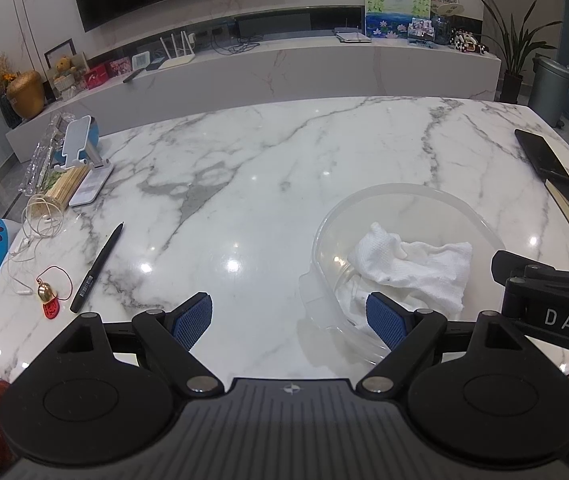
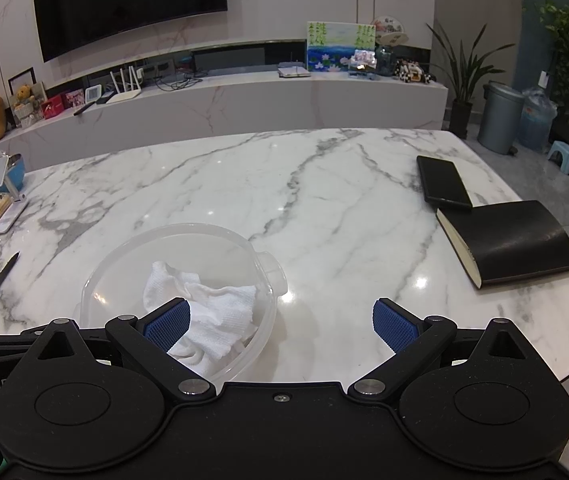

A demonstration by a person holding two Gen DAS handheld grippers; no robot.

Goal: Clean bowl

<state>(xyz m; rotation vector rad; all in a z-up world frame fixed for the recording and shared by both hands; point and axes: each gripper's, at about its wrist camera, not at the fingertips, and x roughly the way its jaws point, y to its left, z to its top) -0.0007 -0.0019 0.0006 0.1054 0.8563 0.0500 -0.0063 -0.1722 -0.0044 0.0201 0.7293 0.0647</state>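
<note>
Left gripper [image 1: 290, 322] spread wide, grasping nothing, tilted down over near table edge. Right gripper [image 2: 280, 326] also spread wide, empty. Clear plastic bowl [image 1: 364, 208] sits on marble table [image 1: 244, 184] between 2 grippers, crumpled white cloth [image 1: 412, 268] inside. Black pen [image 1: 96, 268] left; black notebook [image 2: 512, 236] and phone [image 2: 442, 184] right.
</note>
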